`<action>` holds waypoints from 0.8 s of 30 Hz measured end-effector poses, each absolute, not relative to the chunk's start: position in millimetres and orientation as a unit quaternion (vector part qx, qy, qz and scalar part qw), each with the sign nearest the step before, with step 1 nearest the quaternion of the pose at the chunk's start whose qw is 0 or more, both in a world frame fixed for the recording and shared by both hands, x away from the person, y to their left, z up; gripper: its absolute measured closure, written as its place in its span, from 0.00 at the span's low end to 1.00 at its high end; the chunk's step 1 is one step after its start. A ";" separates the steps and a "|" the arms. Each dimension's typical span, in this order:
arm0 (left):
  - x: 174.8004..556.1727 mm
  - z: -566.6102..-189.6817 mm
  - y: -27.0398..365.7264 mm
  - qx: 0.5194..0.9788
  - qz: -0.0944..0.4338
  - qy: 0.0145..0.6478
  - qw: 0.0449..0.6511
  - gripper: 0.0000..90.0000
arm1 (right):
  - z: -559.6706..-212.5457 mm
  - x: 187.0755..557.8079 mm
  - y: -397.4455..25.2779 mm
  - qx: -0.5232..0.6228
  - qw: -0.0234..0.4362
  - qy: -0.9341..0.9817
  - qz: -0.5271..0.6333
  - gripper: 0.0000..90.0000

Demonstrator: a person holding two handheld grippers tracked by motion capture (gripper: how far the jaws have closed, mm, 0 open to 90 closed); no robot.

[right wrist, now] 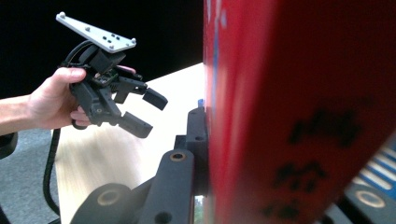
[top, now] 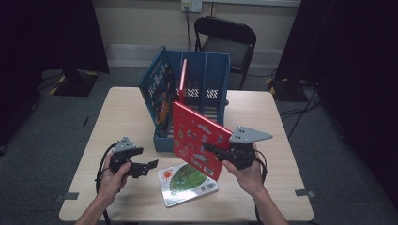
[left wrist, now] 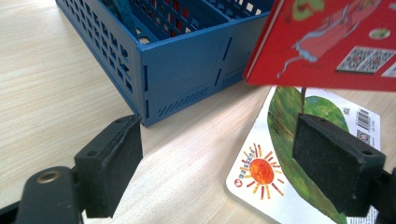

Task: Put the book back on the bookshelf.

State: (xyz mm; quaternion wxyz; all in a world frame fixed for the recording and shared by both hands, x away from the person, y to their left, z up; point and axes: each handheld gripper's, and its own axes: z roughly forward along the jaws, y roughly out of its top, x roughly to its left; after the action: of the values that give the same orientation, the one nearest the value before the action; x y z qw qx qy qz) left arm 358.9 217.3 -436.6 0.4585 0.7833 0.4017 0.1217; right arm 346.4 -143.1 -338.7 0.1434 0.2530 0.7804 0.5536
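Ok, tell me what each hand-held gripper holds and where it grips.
The right hand-held gripper clamps the red hardcover picture book at its right edge. The left hand-held gripper is open, holding nothing.

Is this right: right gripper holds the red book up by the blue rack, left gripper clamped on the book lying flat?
Not quite. The left gripper is open and holds nothing; in the left gripper view its jaws stand wide apart above the flat book. The rest holds: the right gripper grips the red book up beside the blue rack.

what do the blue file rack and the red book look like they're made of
Blue file rack: likely moulded plastic, matt, with regular slots and grid holes in its walls. Red book: seemingly stiff glossy board, keeping flat while the right gripper holds it by one edge.
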 end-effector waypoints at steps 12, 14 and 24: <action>360.6 -437.5 220.4 0.777 0.110 0.411 0.465 0.18 | -323.1 353.8 -151.3 0.263 0.165 0.765 0.565 0.89; 360.6 -437.4 220.8 0.778 0.112 0.410 0.463 0.18 | -320.0 356.2 -151.6 0.268 0.169 0.763 0.563 0.89; 360.9 -436.6 222.0 0.776 0.115 0.409 0.465 0.18 | -307.3 357.3 -154.4 0.271 0.175 0.761 0.563 0.89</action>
State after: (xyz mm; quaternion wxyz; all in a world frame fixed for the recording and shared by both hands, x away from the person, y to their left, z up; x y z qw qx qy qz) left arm 360.9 222.0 -436.6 0.4651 0.7765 0.4092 0.1154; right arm 357.3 -154.4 -307.3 0.1753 0.2712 0.7610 0.5626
